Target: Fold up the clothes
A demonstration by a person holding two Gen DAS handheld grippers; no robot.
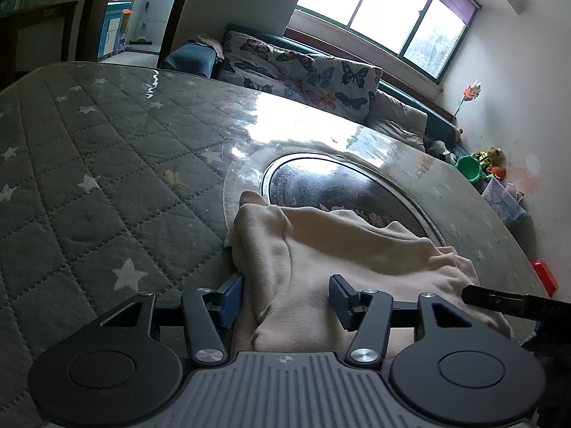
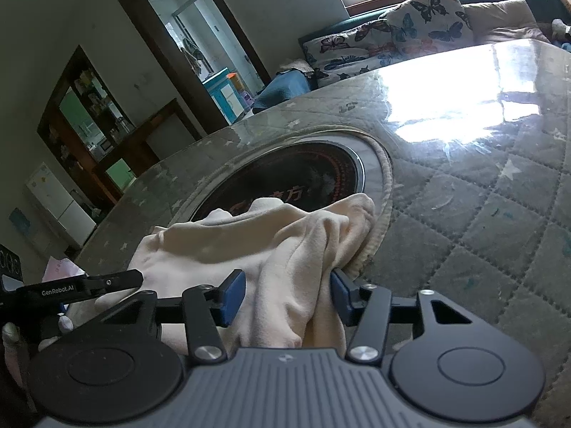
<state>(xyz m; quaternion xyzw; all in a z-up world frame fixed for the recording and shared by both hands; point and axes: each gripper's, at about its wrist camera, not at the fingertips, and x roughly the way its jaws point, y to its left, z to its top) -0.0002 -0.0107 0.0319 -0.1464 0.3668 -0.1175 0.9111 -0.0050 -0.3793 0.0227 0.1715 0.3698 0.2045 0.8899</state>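
Item: cream garment [image 1: 342,249], soft knit, one piece, bunched and rumpled. Location: on the round table [image 1: 107,164], at its near edge, with the far part lying over the rim of the dark round plate [image 1: 321,185] set in the table's middle

Table cover: grey quilted cloth with white stars under a clear glossy sheet; bright window glare beyond the plate

Left gripper [image 1: 285,303]: at the near side of the garment, jaws about half apart, a raised fold of cloth between them. The blue pads look close to the fold, but whether they press it cannot be told

Right gripper [image 2: 288,296]: also at the near side of the garment, beside the left one, jaws about half apart. A thick gather of cloth fills the gap and seems to touch both pads; judged a grip, not certain

Progress: early. No flat layer, straight edge or finished fold shows; the garment is a heap with deep creases. Judged step: taking hold of the near edge at two points. Left to do: lift or spread it flat, then make every fold

Containers: a green bucket [image 1: 471,169] on the floor past the table's far edge, by the wall, contents not visible; a clear bin [image 1: 506,199] beside it, seemingly with toys, too small to list

Other: butterfly cushions [image 1: 303,71] on the sofa beyond the table
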